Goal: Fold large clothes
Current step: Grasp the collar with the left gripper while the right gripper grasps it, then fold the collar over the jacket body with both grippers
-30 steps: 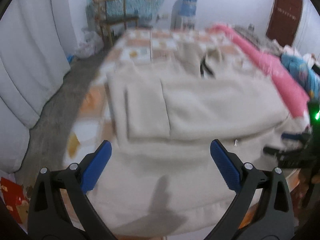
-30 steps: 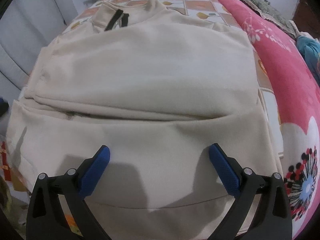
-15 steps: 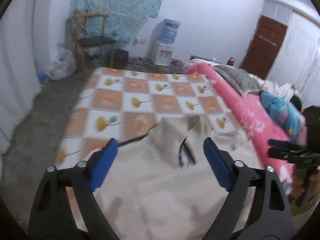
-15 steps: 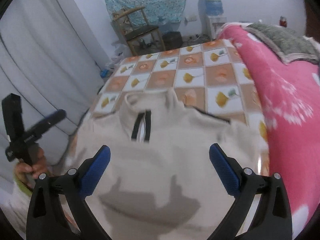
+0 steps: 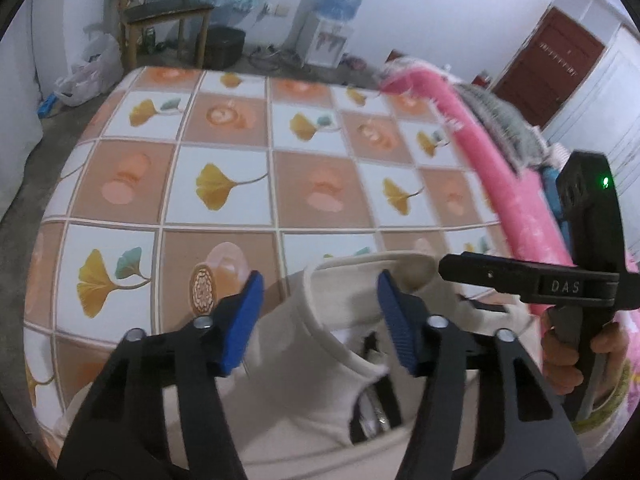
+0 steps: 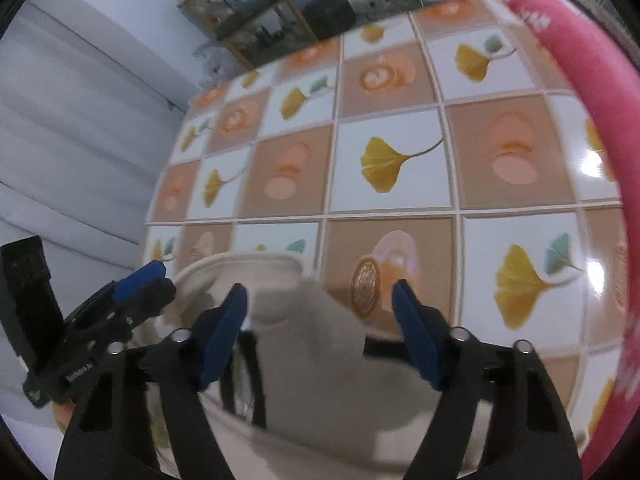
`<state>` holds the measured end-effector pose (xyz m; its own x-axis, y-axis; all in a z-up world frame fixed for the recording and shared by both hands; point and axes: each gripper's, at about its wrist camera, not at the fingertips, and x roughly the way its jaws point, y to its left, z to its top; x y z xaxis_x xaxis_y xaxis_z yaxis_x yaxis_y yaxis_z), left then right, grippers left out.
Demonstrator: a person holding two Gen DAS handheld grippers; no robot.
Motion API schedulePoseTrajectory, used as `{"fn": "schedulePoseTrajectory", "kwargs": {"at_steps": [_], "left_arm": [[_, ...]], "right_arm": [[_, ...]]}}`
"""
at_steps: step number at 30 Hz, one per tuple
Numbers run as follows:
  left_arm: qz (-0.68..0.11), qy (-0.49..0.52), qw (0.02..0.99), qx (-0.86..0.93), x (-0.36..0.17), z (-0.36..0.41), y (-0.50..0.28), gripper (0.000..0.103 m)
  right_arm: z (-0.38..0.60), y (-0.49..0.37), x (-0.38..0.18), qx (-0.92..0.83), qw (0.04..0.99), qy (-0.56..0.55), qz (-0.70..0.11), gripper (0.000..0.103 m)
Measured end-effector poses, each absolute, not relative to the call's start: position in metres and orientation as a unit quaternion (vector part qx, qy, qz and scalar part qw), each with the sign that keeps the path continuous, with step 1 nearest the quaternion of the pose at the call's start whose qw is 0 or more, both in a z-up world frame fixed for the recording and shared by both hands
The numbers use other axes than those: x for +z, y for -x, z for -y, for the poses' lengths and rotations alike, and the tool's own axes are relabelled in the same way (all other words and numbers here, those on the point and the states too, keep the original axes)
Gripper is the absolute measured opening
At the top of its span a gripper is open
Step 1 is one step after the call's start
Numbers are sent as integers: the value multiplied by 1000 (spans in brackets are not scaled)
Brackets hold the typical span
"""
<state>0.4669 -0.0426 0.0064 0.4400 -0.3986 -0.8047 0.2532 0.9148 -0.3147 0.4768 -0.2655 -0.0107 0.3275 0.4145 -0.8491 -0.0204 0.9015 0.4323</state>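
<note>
Now the cream zip-neck pullover lies on the checkered ginkgo-print sheet, its stand-up collar pointing toward the far end of the bed and the dark zipper running down from it. The left gripper hangs right over the neck area with its blue pads spread apart, nothing between them; the collar's left half shows in the gap. The right gripper sits over the collar's other side, jaws likewise parted and holding nothing, the collar's edge curving just beyond its left pad in the right wrist view. Each tool shows in the other's camera: the right one enters from the right of the left wrist view, gripped by a hand, and the left one sits at the lower left of the right wrist view, close beside the collar. Past the collar, the sheet stretches bare in squares of orange and white all the way to the far edge of the bed. Along the right side runs a pink blanket, close to the garment's right shoulder. Beyond the bed stand a wooden chair, a water dispenser against the white wall, and a brown door far right. A pale curtain hangs off the left side.
</note>
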Motion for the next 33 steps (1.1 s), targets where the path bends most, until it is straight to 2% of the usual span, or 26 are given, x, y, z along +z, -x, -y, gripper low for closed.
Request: {"fn": "schedulePoseTrajectory", "kwargs": {"at_steps": [3, 4, 5, 7, 21, 27, 33], "left_arm": [[-502, 70, 842, -187, -4, 45, -473, 35], [-505, 64, 841, -185, -7, 46, -474, 25], [-507, 57, 840, -185, -10, 49, -474, 15], [-500, 45, 845, -186, -8, 51, -470, 11], [-408, -40, 879, -243, 56, 50, -368, 8], [-384, -82, 881, -264, 63, 44, -308, 7], [-405, -89, 870, -267, 39, 36, -273, 8]], "right_arm": [[261, -488, -28, 135, 787, -163, -579, 51], [260, -489, -32, 139, 784, -164, -582, 42], [259, -490, -35, 149, 780, -170, -583, 29], [259, -487, -31, 162, 778, -179, -580, 17], [246, -372, 55, 207, 841, -70, -496, 15], [233, -303, 55, 220, 851, -1, -476, 15], [223, -256, 17, 197, 850, 43, -487, 15]]}}
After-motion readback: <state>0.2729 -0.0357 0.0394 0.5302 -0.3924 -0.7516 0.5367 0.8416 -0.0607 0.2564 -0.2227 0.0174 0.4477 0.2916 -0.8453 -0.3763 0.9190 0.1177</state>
